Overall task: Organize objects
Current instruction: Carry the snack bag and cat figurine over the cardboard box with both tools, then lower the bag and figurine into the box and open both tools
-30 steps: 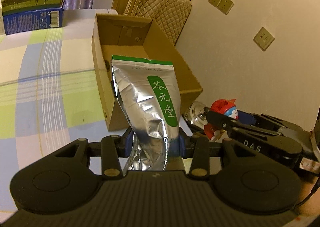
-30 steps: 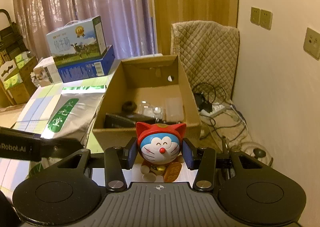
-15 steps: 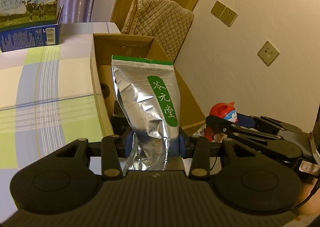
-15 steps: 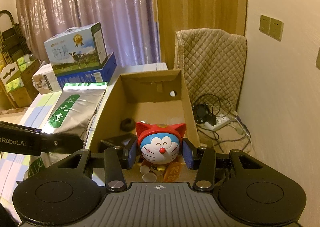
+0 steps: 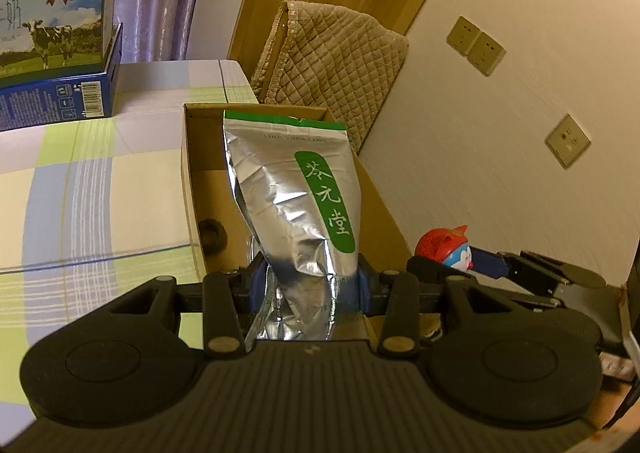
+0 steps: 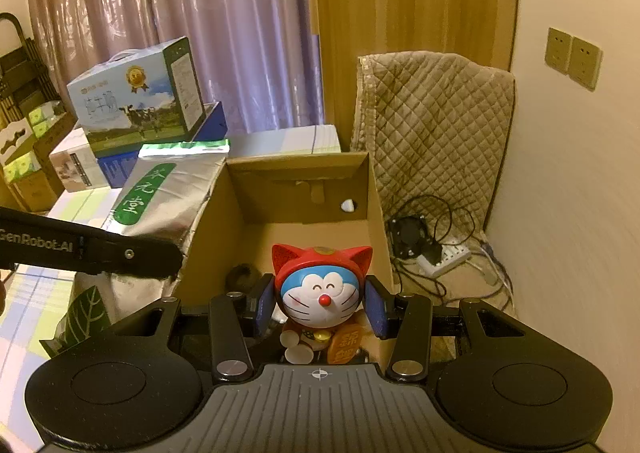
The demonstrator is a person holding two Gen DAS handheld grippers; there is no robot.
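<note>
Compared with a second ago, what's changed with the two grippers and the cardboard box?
Both grippers have carried their loads forward over the cardboard box: the left gripper with the silver tea pouch, the right gripper with the Doraemon figurine, which now hangs above the box's inside. Nothing was taken hold of or let go. Both grips, the box and the milk cartons stayed as they were.

Dim, warm yellowish light. Cream wall (image 6: pixel 568 213) at right with beige double socket plate (image 6: pixel 573 57). Mauve pleated curtains (image 6: pixel 192 25) at back, beside tall wooden panel (image 6: pixel 400 1). Tan quilted cover (image 6: pixel 436 125) draped in corner; black cables and white power strip (image 6: pixel 442 259) on floor below. Pastel checked tablecloth (image 5: pixel 80 189) at left.
</note>
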